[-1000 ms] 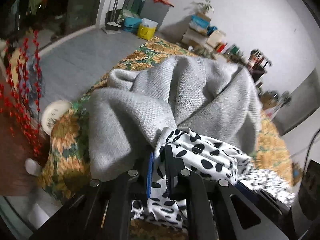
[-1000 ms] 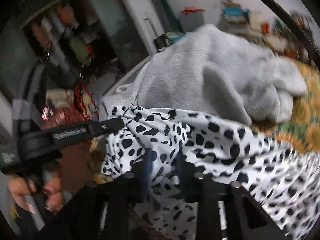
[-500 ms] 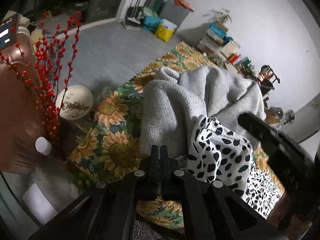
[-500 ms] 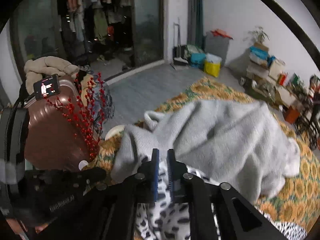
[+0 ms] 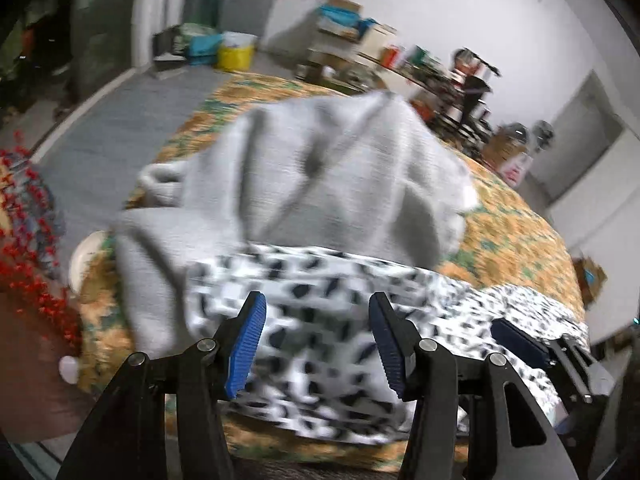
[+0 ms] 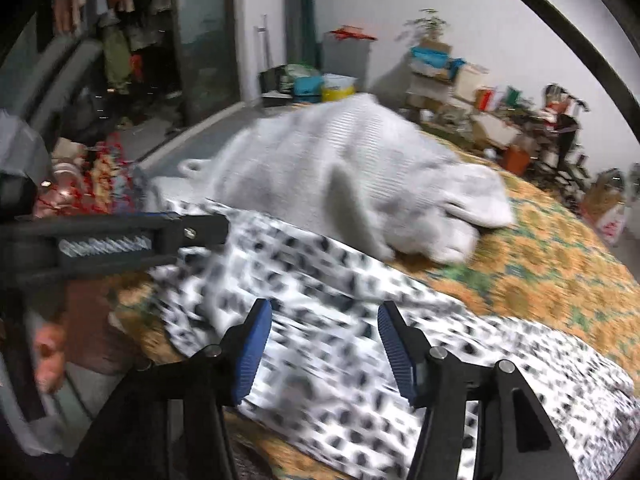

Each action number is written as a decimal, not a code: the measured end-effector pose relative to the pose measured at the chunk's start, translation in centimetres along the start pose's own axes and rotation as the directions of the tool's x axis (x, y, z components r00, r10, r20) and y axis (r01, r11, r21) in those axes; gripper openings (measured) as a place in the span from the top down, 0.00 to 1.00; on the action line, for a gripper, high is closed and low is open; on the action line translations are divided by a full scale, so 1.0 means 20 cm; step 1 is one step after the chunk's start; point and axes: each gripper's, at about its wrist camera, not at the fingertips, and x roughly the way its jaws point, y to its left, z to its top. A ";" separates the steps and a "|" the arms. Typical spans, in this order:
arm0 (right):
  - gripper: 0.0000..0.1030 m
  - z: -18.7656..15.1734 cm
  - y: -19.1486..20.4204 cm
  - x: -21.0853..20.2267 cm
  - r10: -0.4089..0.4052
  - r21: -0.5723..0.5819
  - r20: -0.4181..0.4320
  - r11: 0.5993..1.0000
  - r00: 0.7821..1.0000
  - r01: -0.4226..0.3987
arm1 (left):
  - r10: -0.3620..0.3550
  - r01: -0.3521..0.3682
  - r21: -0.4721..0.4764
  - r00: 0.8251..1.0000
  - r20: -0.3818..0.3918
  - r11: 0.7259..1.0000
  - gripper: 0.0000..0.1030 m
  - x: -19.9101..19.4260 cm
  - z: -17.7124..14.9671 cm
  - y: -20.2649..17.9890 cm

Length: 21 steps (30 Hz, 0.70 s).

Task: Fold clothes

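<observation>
A white garment with black spots (image 5: 460, 300) (image 6: 320, 264) lies spread along the near edge of the sunflower bedspread (image 5: 520, 240) (image 6: 560, 264). Behind it a grey knitted sweater (image 5: 320, 184) (image 6: 340, 176) sits in a heap. My left gripper (image 5: 317, 300) hovers over the spotted garment, its jaws opening with nothing pinched between the blue pads. My right gripper (image 6: 324, 308) hangs over the same garment further right, also opening and empty. Each gripper shows in the other's view: the right gripper (image 5: 520, 340), the left gripper (image 6: 160, 236). Both views are blurred.
Red berry branches (image 5: 24, 240) and a brown suitcase (image 5: 28, 360) stand left of the bed. A hand (image 6: 48, 356) holds the left gripper. A yellow bin (image 5: 236, 56) and cluttered shelves (image 5: 400, 60) line the far wall beyond grey floor.
A second ago both grippers were shut on the spotted garment. They let it go, pulled back while shut, and now stand open, close over the garment again.
</observation>
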 end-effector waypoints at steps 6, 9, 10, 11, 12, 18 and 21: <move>0.42 -0.14 -0.18 0.02 -0.009 0.088 -0.034 0.996 0.999 0.012 | -0.053 0.046 -0.098 0.995 -0.079 0.994 0.47 0.13 0.05 -0.07; 0.42 -0.17 -0.21 0.03 -0.015 0.113 -0.043 0.993 0.999 0.020 | 0.035 -0.040 -0.050 0.993 -0.113 0.998 0.50 0.27 0.07 -0.12; 0.42 -0.18 -0.23 0.03 -0.012 0.126 -0.044 0.992 0.999 0.017 | 0.066 -0.071 -0.046 0.992 -0.104 0.996 0.75 0.30 0.05 -0.11; 0.42 -0.19 -0.25 0.03 -0.006 0.141 -0.044 0.990 0.999 0.012 | 0.096 -0.101 -0.057 0.992 -0.086 0.993 0.90 0.30 0.04 -0.10; 0.40 -0.21 -0.27 0.03 -0.003 0.156 -0.042 0.988 0.999 0.010 | 0.096 -0.101 -0.087 0.994 -0.060 0.991 0.95 0.30 0.02 -0.06; 0.33 -0.27 -0.37 0.02 0.005 0.238 -0.038 0.971 0.999 0.004 | 0.053 -0.015 -0.271 0.989 0.135 0.963 0.96 0.06 -0.03 0.19; 0.33 -0.26 -0.37 0.05 0.033 0.276 -0.033 0.961 0.999 -0.023 | 0.100 -0.053 -0.279 0.983 0.155 0.959 0.96 -0.01 -0.06 0.25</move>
